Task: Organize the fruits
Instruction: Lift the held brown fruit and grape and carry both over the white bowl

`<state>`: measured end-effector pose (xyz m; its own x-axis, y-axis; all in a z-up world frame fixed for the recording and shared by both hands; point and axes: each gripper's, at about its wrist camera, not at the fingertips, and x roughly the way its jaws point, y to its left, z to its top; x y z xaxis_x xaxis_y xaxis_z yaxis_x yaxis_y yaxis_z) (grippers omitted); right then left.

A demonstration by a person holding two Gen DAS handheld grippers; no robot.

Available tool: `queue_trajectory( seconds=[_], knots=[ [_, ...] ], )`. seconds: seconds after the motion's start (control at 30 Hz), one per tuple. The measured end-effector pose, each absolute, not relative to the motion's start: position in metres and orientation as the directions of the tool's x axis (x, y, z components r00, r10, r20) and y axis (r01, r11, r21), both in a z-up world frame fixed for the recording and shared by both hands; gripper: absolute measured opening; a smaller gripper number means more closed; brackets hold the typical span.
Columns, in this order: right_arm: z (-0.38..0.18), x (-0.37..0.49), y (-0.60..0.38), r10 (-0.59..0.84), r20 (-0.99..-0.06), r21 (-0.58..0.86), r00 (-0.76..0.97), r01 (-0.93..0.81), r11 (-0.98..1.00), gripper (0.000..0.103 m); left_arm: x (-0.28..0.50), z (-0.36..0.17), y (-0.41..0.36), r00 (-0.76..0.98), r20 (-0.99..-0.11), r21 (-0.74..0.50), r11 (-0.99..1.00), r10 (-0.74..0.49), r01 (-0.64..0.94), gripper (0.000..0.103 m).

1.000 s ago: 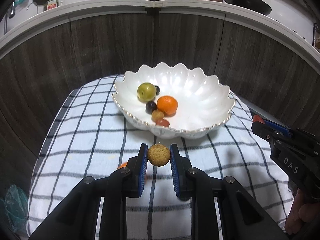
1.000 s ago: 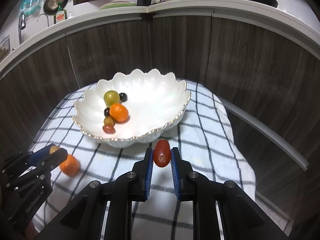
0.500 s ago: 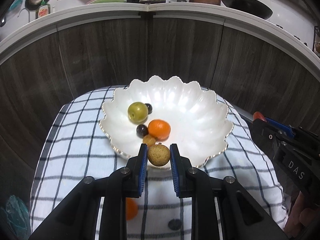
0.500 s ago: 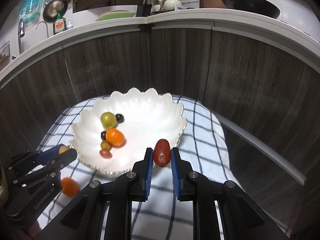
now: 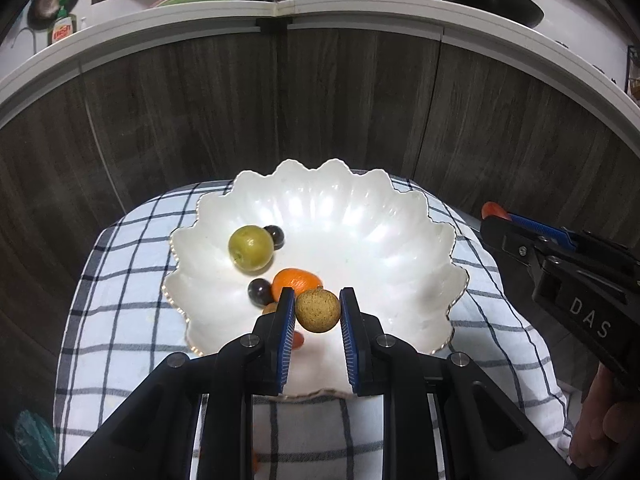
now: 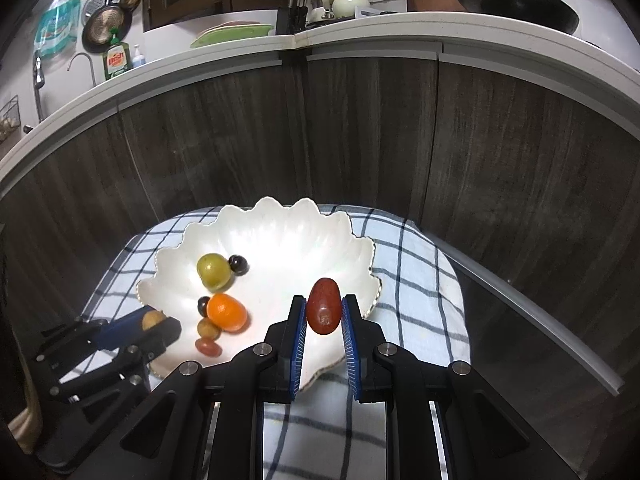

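A white scalloped bowl [image 5: 360, 216] [image 6: 280, 236] sits on a blue-checked cloth [image 5: 116, 320]. Inside lie a green fruit [image 5: 251, 248] [image 6: 214, 271], an orange [image 5: 298, 280] [image 6: 227, 311], dark grapes [image 5: 260, 291] and small brown and red fruits [image 6: 208, 347]. My left gripper [image 5: 318, 310] is shut on a round tan fruit [image 5: 318, 310], held over the bowl's near side. My right gripper [image 6: 323, 312] is shut on a reddish-brown oval fruit [image 6: 323, 312] above the bowl's right part. The left gripper [image 6: 154, 322] shows at lower left in the right wrist view, the right gripper [image 5: 496, 216] at the right edge of the left wrist view.
A dark wood-panelled counter front [image 5: 320, 112] curves behind the table, topped by a white worktop [image 6: 360, 36] with pans, dishes and a soap bottle. A hand [image 5: 604, 416] holds the right gripper at lower right. An orange fruit [image 5: 256, 462] peeks out on the cloth under my left gripper.
Both grippers have moved forward with their fruits, from over the cloth before the bowl to over the bowl itself. The loose orange fruit on the cloth has slipped under the left gripper.
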<state>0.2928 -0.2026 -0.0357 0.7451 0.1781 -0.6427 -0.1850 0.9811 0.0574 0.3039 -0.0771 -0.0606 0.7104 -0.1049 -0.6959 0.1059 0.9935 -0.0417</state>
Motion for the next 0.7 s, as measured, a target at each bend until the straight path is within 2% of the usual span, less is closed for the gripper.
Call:
queue_trajectory(
  seconds=[0.7],
  knots=[
    [-0.055, 0.356, -0.205, 0.159, -0.674, 0.028, 0.721, -0.19, 0.981, 0.019, 0.356, -0.091, -0.1, 0.638, -0.761, -0.063, 0.992, -0.118, 0.108, 0.023]
  ],
)
